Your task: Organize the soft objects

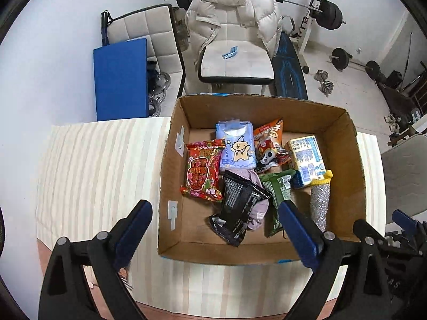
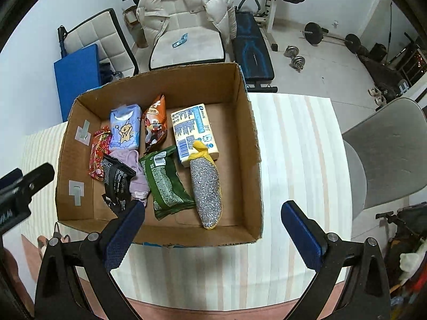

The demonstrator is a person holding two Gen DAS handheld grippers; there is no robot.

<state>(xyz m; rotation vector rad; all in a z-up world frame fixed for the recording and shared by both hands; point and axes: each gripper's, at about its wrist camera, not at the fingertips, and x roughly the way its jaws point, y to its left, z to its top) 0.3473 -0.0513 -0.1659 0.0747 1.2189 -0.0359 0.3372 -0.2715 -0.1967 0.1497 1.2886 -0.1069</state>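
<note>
Behind, a puffy white coat [image 1: 229, 16] hung on a chair in a room with weights. The striped counter [image 1: 101, 165] held a brown cardboard box [image 2: 250, 144]. Inside lay crinkly snack bags, a soft blue tissue pack [image 1: 236, 144], and a sparkly silver scrubber [image 2: 207, 189]. The left gripper [image 1: 216, 229] and right gripper [image 2: 212, 229] both gaped wide, holding nothing.
</note>
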